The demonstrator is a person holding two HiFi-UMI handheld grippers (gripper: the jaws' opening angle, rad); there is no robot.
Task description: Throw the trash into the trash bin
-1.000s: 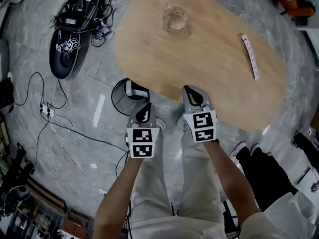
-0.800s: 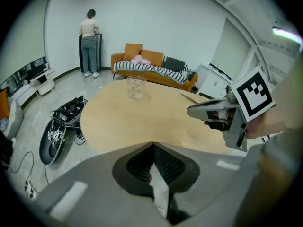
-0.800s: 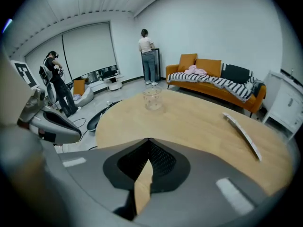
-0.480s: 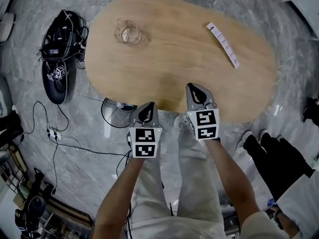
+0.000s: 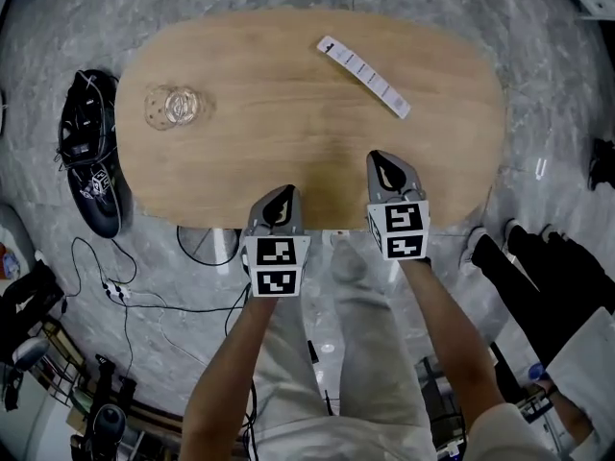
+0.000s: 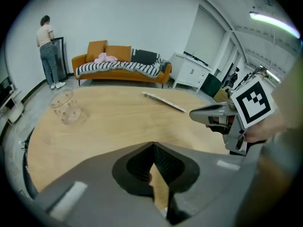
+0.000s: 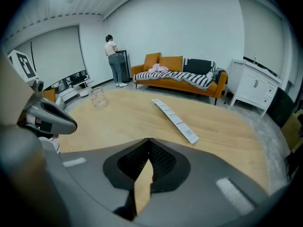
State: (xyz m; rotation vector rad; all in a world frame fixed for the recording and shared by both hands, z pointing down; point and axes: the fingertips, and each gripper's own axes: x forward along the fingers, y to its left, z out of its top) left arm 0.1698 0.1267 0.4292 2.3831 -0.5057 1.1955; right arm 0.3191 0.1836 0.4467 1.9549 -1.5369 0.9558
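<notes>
Left tongs (image 5: 281, 201) & right tongs (image 5: 388, 169) pressed together, empty, tips now further over surface (image 5: 288, 113); cup (image 5: 174, 107) & paper strip (image 5: 363, 62) appear further left vs. before.

Matt pale wood table (image 5: 288, 123); clear glossy cup (image 5: 175, 108); white paper strip (image 5: 363, 63); polished grey marbled floor (image 5: 548, 84)
</notes>
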